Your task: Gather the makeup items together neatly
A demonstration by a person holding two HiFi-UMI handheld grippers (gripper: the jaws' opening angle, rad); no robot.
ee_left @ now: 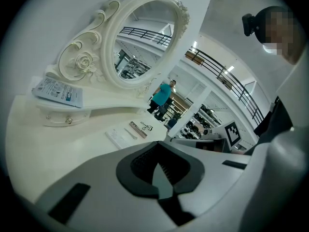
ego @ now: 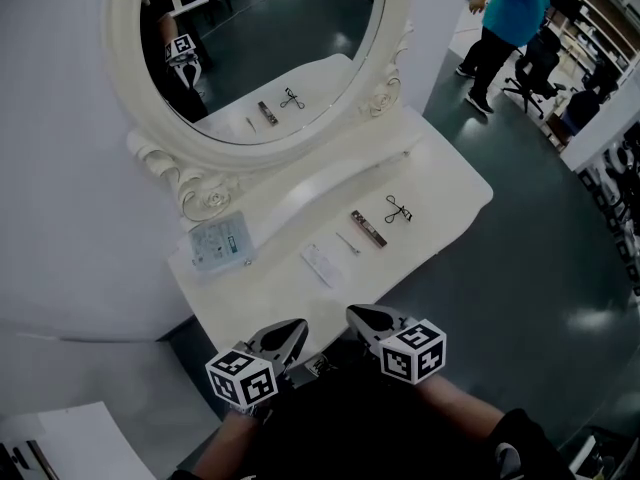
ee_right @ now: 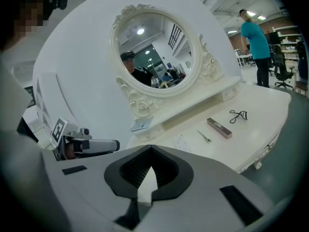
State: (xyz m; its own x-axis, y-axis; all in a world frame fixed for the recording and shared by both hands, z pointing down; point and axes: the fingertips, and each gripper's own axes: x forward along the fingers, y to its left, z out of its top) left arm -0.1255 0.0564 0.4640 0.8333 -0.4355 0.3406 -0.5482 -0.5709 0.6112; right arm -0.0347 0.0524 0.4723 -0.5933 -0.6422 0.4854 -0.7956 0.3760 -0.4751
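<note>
Fig.: Oval mirror w/ ornate cream carved frame (ego: 122, 58) is standing at rear of glossy white curved-front dressing table (ego: 450, 193), w/ plain white wall (ego: 60, 218) behind. Glass is reflecting tabletop & dark floor. Upper right: person in teal top & dark trousers (ego: 515, 8) is standing on polished grey-green floor (ego: 520, 268), near black wheeled office chair (ego: 535, 63).
</note>
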